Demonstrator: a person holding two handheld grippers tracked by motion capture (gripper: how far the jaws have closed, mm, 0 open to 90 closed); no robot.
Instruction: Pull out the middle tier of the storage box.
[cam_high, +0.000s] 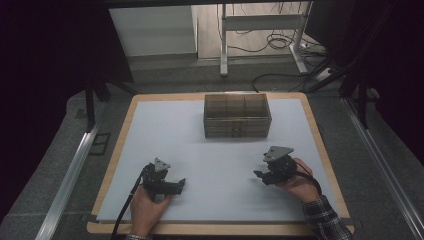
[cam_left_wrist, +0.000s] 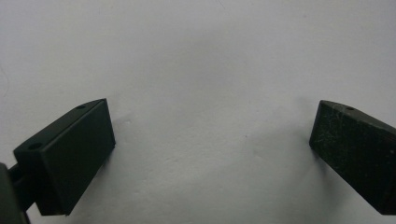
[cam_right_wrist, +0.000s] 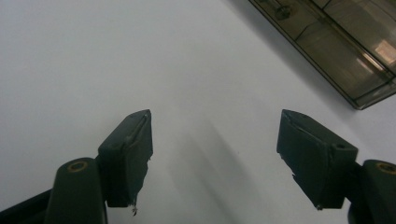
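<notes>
A person's hands hold two black grippers low over a white mat (cam_high: 215, 150). My left gripper (cam_high: 181, 184) is at the near left, pointing right; in its own view the jaws stand wide apart (cam_left_wrist: 212, 135) over bare mat. My right gripper (cam_high: 257, 175) is at the near right, pointing left; its jaws (cam_right_wrist: 215, 140) are apart with nothing between them. A brownish see-through box (cam_high: 237, 116) with compartments sits at the far middle of the mat, and its corner (cam_right_wrist: 336, 46) shows at the upper right of the right gripper view.
The mat lies on a wooden board (cam_high: 320, 145) with a grey floor around it. Metal rails (cam_high: 70, 170) run along both sides. A white table frame (cam_high: 260, 22) and cables (cam_high: 280, 42) stand beyond the far edge.
</notes>
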